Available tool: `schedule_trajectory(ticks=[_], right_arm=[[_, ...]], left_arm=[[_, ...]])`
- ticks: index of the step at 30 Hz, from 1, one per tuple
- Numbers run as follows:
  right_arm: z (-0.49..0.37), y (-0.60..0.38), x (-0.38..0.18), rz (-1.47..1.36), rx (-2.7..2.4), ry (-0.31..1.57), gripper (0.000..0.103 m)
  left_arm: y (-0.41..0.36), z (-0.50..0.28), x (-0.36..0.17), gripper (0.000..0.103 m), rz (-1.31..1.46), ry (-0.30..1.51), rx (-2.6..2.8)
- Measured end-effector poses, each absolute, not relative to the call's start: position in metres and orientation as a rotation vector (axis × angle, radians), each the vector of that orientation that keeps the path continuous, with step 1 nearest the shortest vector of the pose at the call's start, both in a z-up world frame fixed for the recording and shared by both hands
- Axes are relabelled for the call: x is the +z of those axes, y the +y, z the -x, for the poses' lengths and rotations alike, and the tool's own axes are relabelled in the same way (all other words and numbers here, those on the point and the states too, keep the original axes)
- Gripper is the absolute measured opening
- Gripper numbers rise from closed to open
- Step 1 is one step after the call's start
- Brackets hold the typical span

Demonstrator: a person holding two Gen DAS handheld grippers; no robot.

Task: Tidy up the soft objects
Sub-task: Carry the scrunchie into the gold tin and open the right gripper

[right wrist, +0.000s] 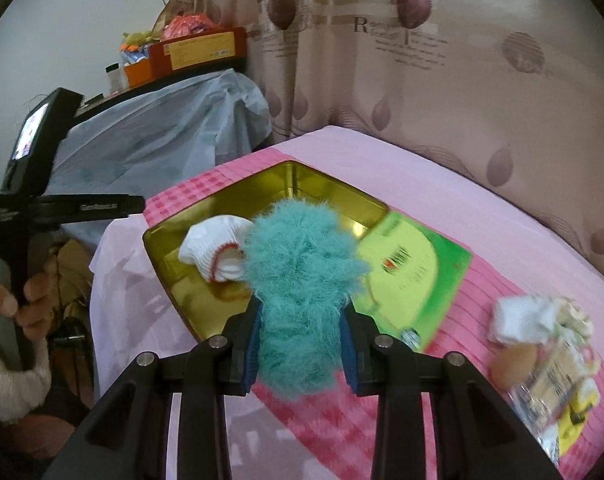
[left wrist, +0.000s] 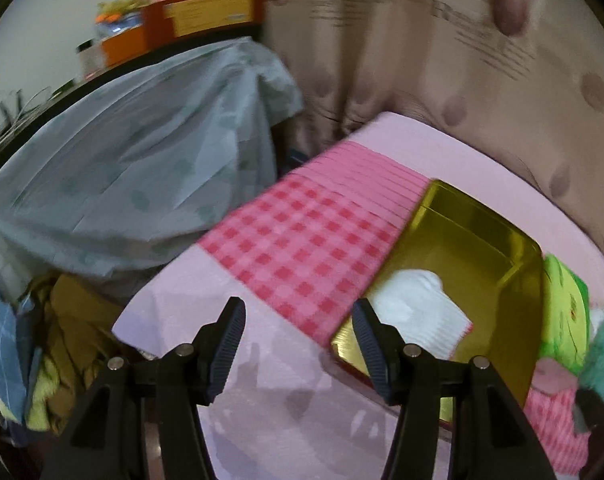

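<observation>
1. Hand (right wrist: 26, 300): at the far left of the right wrist view, wrapped round the handle of the left gripper; a fluffy white sleeve (right wrist: 10, 376) covers the wrist below it.
2. Blue-grey cloth (right wrist: 154, 136): draped over furniture left of the table, under a shelf carrying an orange and yellow box (right wrist: 200, 50).
3. Left gripper (left wrist: 298, 344): jaws spread wide with nothing between them, hanging over the near left part of the table; its right finger overlaps the tin's near corner in the left wrist view.
4. Table cover (right wrist: 442, 184): pale pink sheet with a pink checked cloth (left wrist: 298, 248) laid across it.
5. Gold tin (right wrist: 302, 188): open, lidless, sitting on the checked cloth at the table's middle.
6. White sock (right wrist: 214, 252): rolled, with a red-edged cuff, lying inside the tin toward its near left side.
7. Teal fluffy item (right wrist: 302, 280): furry soft piece, pinched at its lower part and standing up out of the jaws; in the right wrist view it overlaps the tin's near right portion and part of the sock.
8. Right gripper (right wrist: 302, 350): narrowed onto the teal fluffy item, blue pads pressing both its sides.
9. Green lid (right wrist: 410, 276): flat, yellow-green printed panel, lying just right of the tin and touching its edge.
10. White bundle (right wrist: 522, 316): soft white pieces at the table's right, blurred, beside a clear packet (right wrist: 558, 392) with yellow print.
11. Curtain (right wrist: 462, 92): beige, with dark drop shapes, hanging behind the table.
</observation>
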State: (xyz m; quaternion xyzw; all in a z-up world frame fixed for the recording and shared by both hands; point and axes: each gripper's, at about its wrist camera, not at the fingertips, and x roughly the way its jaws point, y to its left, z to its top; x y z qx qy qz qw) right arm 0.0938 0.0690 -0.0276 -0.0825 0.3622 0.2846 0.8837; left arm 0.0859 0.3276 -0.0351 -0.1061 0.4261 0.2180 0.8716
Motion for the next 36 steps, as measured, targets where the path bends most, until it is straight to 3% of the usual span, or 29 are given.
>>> schedule_trajectory(ticks=[22,25,36], right_arm=[[-0.162,0.147,-0.062,0.236,0.633,0.854,0.033],[-0.161,0.152,-0.067,0.238,0.637,0.865,0.036],[-0.152,0.147,-0.061,0.207,0.634,0.831,0.065]], left_arm=[[0.344,-0.082,-0.039,0.057,0.267,0.897,0.513],[0.344,-0.082,-0.04,0.057,0.269,0.898,0.512],[0.34,-0.084,-0.04,0.057,0.251,0.906,0.505]])
